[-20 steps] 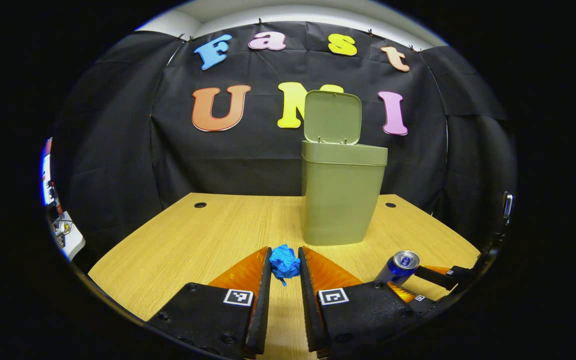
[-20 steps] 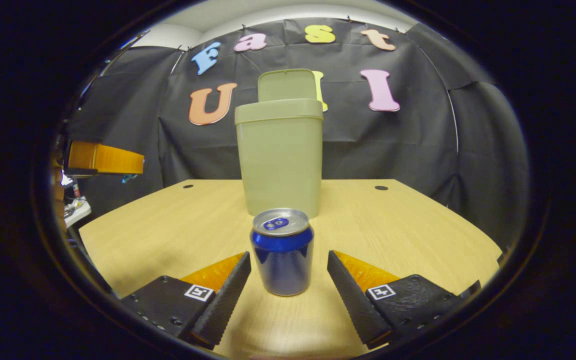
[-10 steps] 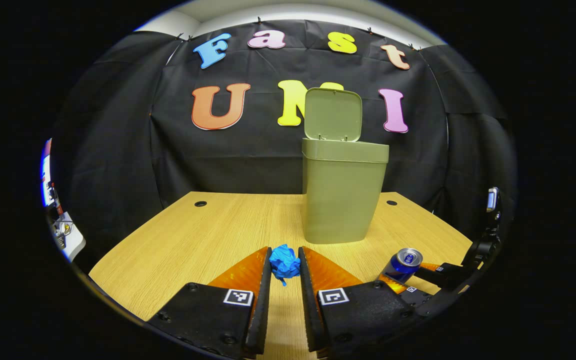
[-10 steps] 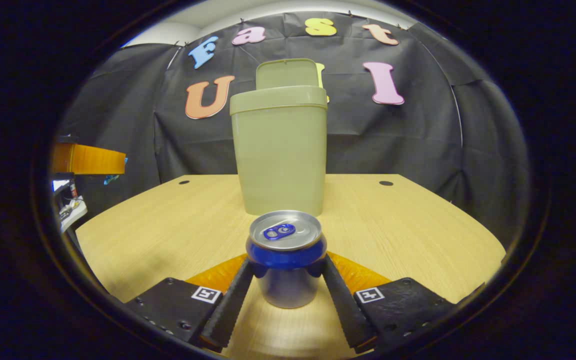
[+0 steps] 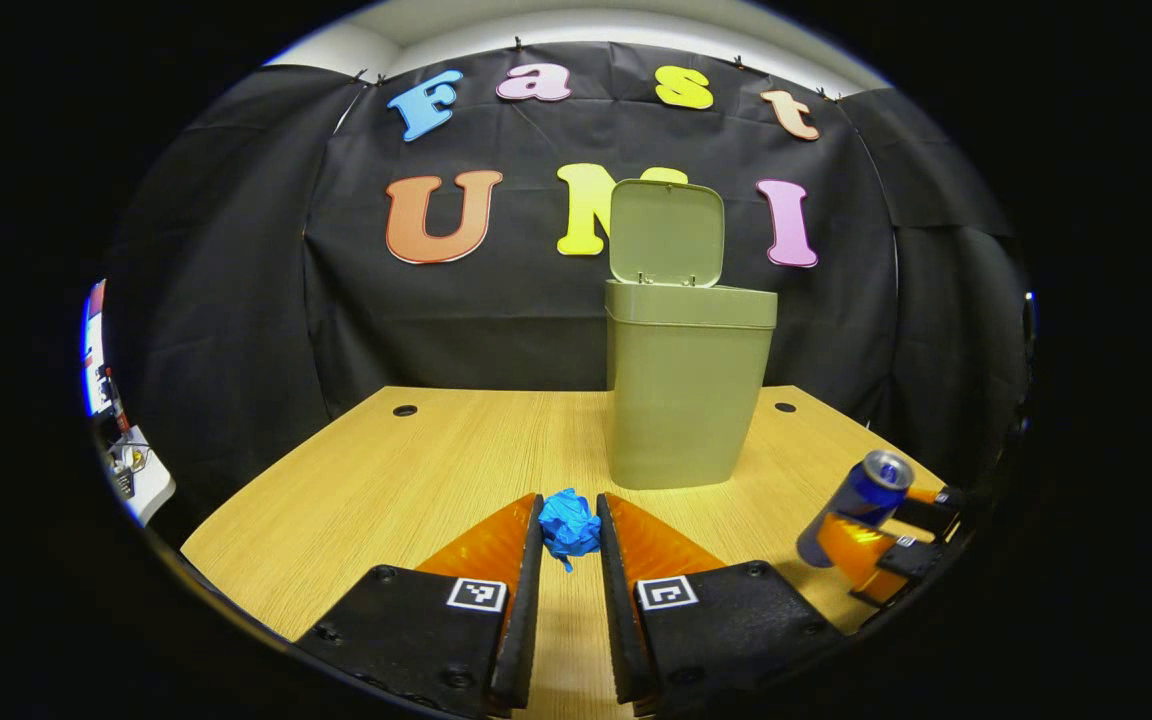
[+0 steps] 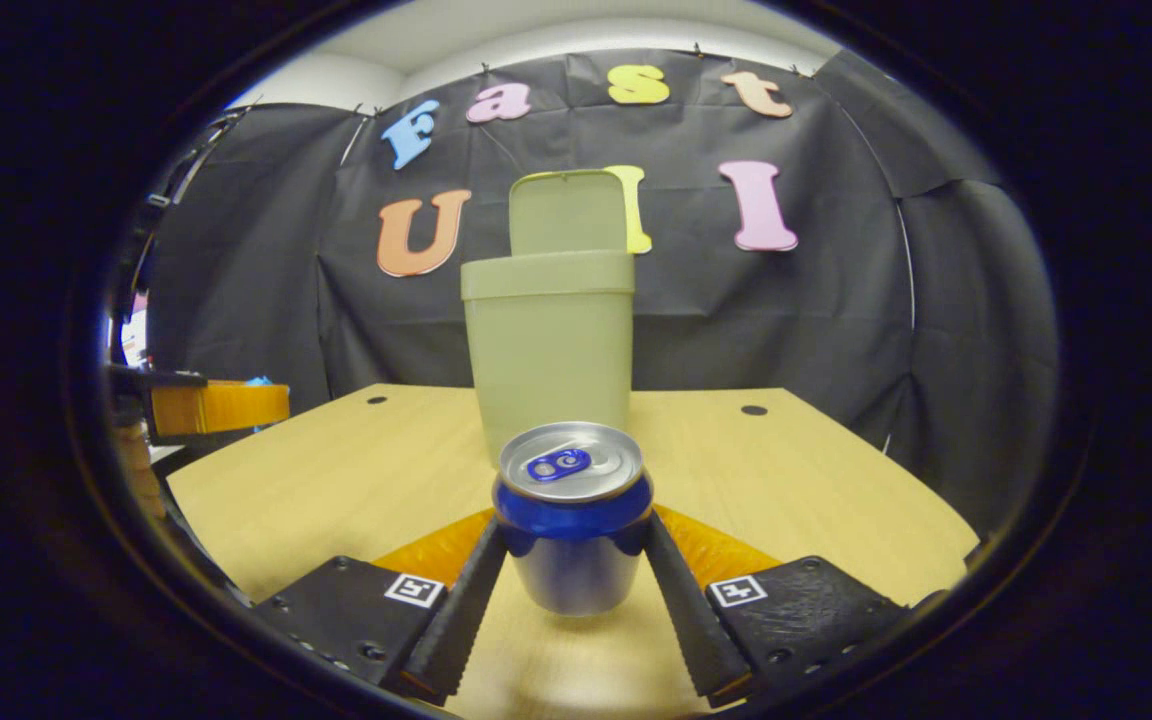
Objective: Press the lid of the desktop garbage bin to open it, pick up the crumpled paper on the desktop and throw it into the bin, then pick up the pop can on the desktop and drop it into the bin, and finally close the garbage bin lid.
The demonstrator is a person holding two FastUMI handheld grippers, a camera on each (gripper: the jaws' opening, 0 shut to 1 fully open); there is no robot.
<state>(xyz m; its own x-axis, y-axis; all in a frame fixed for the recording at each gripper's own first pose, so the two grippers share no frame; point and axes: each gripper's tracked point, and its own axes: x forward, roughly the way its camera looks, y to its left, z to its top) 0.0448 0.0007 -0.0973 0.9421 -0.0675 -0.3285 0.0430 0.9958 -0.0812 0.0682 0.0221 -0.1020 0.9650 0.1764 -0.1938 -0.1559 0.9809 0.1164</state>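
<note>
Blue crumpled paper (image 5: 569,524) sits pinched between my left gripper's (image 5: 567,530) fingers, both pressing its sides, above the bench (image 5: 416,470). My right gripper (image 6: 573,555) clamps the pop can (image 6: 573,515) on both flanks; its long axis stands upright in the right gripper view, silver top up, blue band over bare metal, lifted off the wood. Beyond, the olive garbage bin (image 6: 548,345) stands on the bench, lid (image 6: 566,210) raised upright.
</note>
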